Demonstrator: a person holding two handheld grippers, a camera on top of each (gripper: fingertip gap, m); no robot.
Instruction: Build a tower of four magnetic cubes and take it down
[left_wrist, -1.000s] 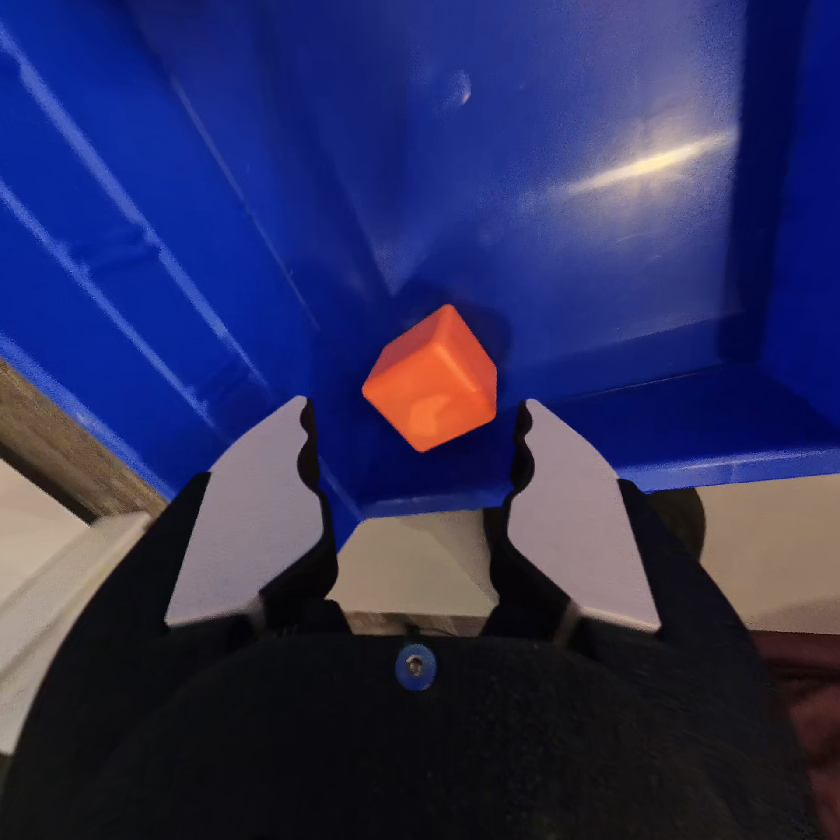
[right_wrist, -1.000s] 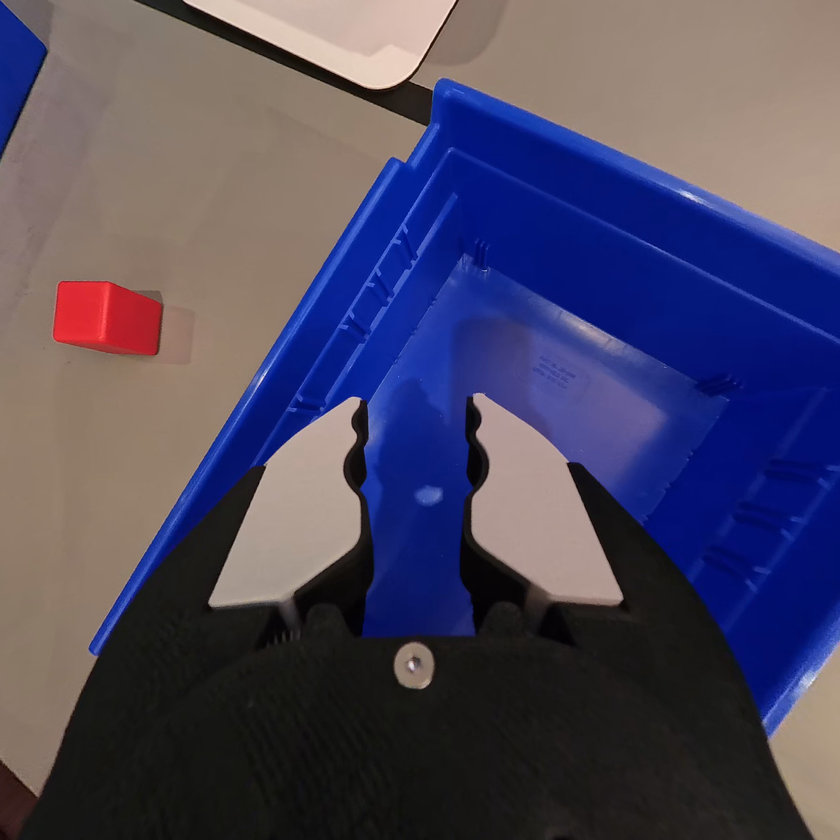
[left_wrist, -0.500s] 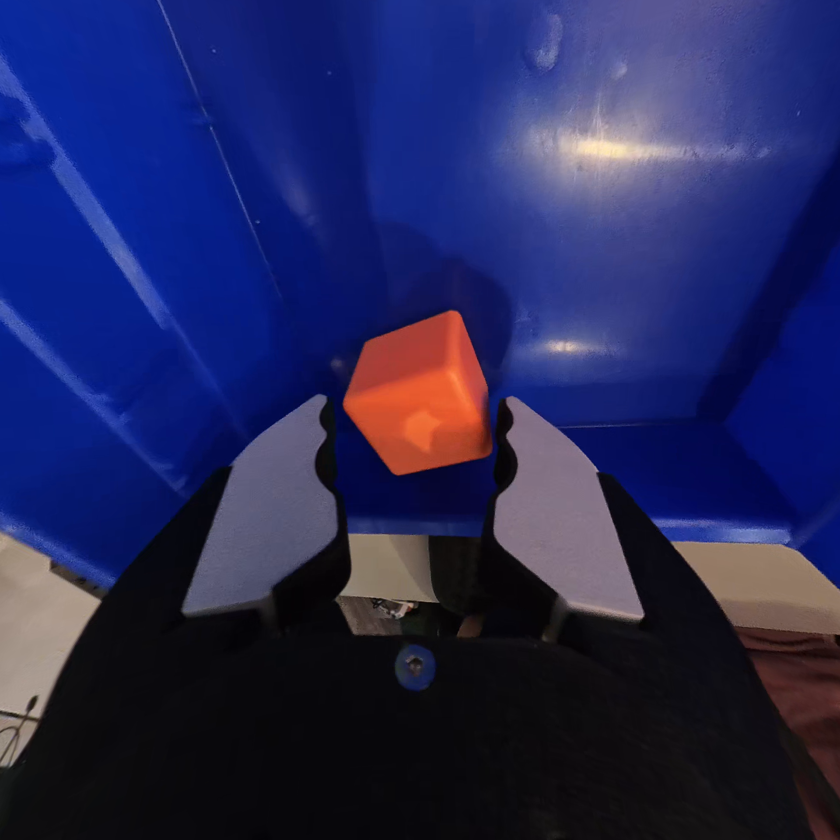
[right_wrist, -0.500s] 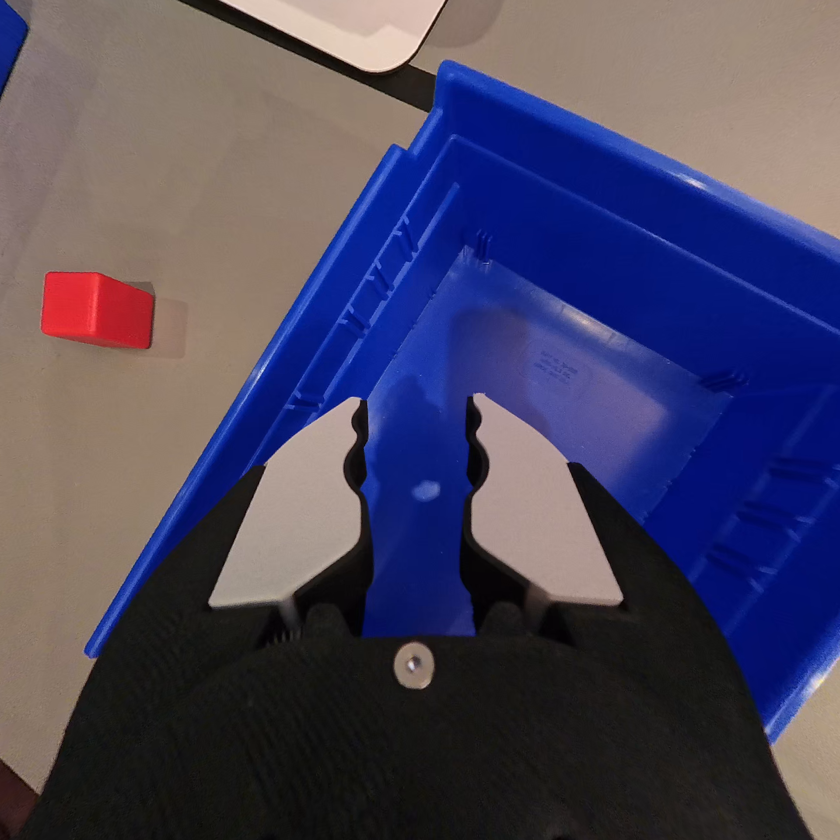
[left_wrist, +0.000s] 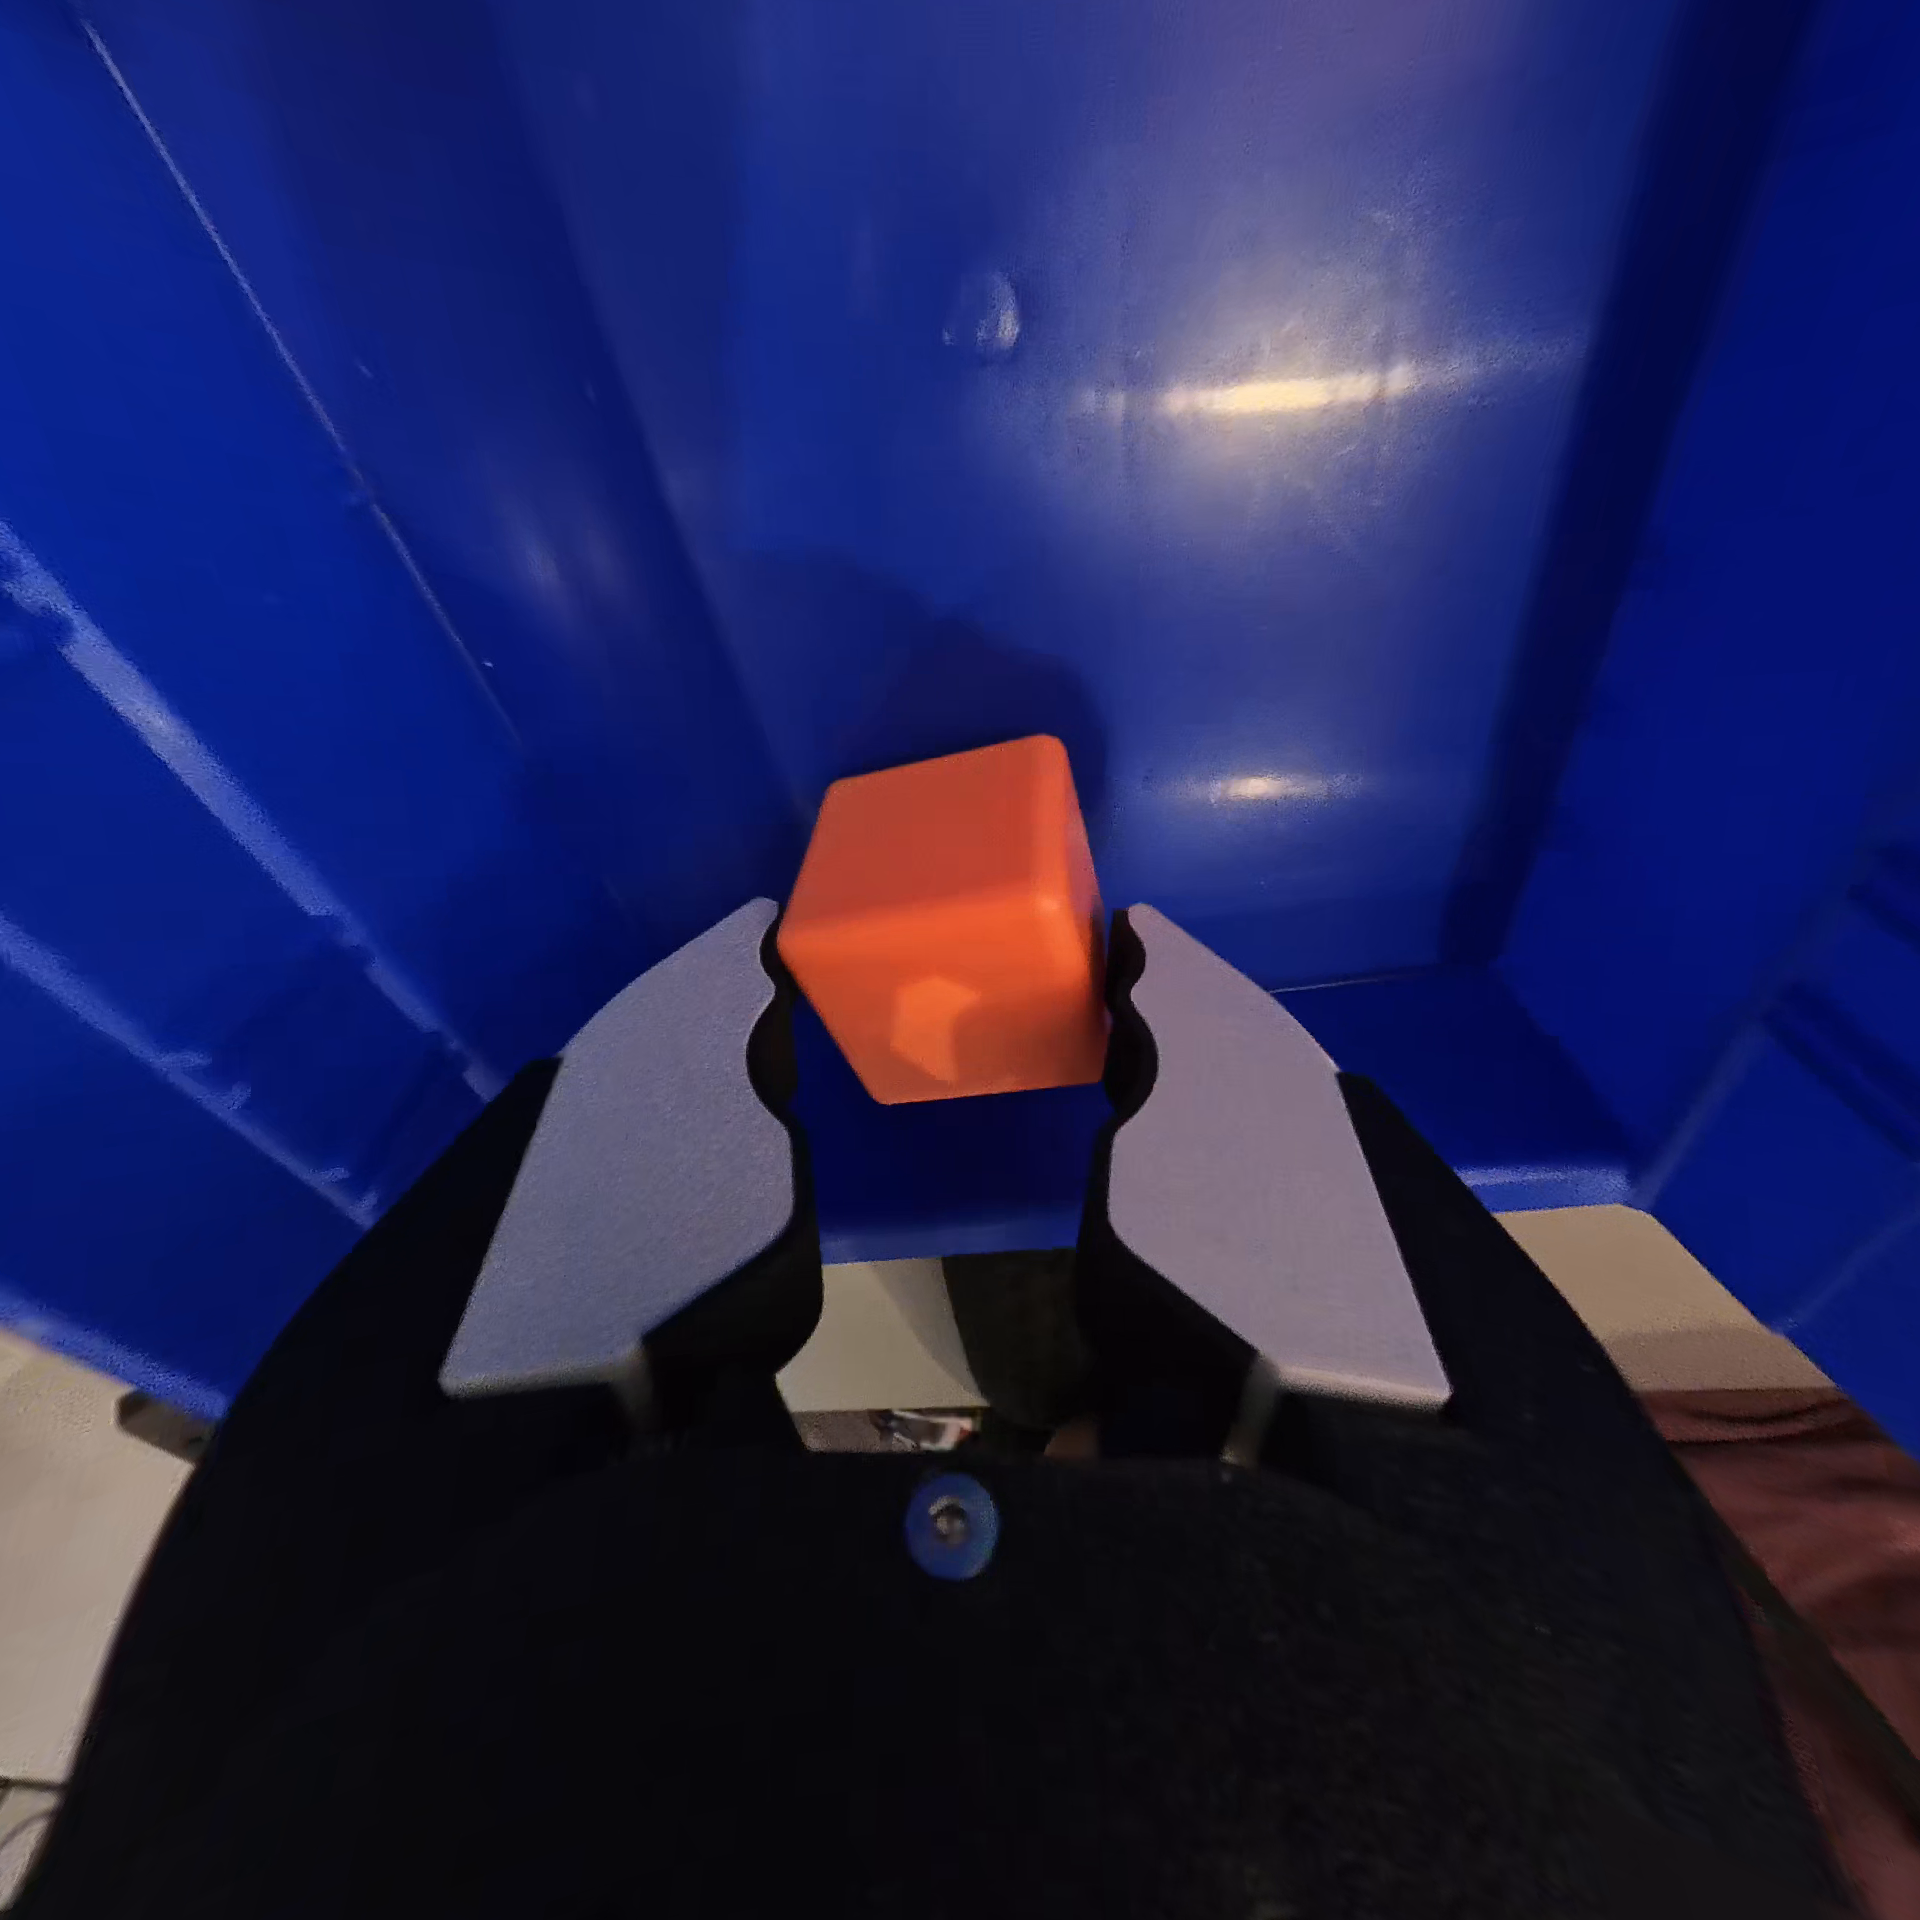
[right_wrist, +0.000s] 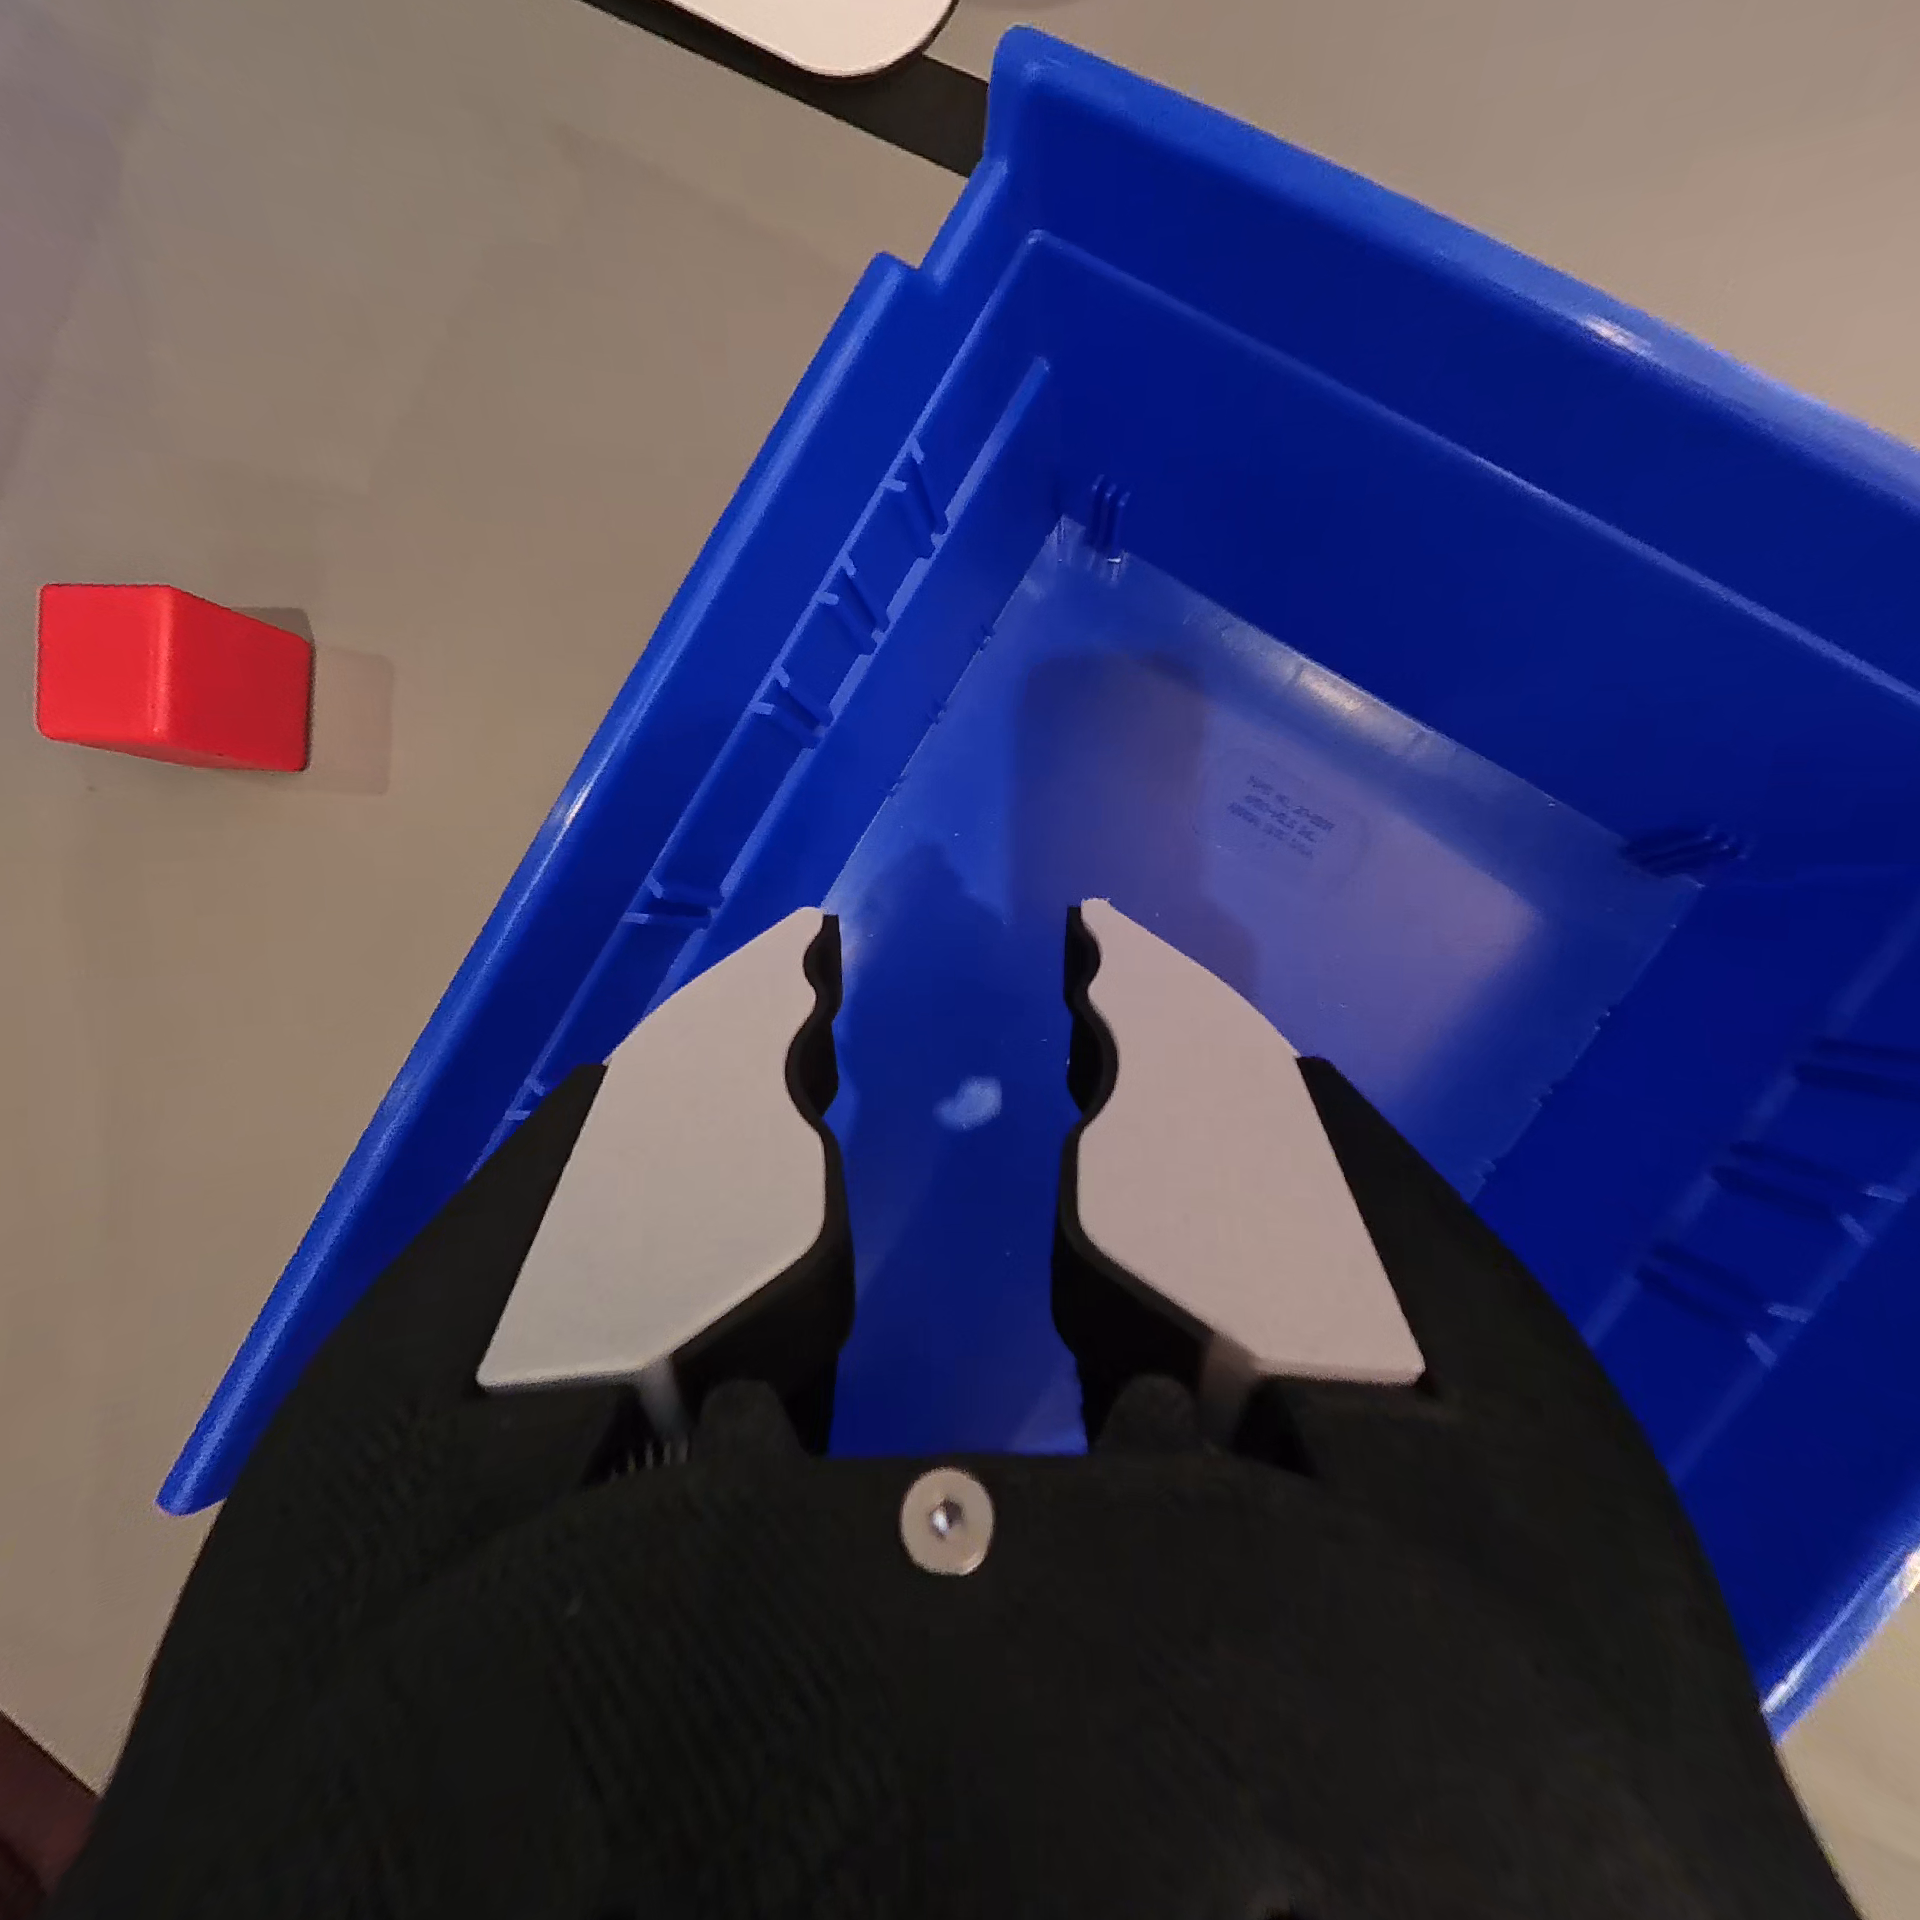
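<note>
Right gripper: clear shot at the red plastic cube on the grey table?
Probably yes. The right gripper is open and empty over the blue plastic bin; the red plastic cube sits alone on the grey table beside the bin, nothing between them.

An orange cube (left_wrist: 940, 925), smooth with rounded edges, is seen tilted on a corner inside a blue bin (left_wrist: 1247, 312), lodged between the fingertips of the left hand-held gripper (left_wrist: 943, 920). A red cube (right_wrist: 171, 677) is seen resting flat on the grey desk (right_wrist: 416, 364), well to the left of the right hand-held gripper (right_wrist: 951, 920) and outside a blue bin.
</note>
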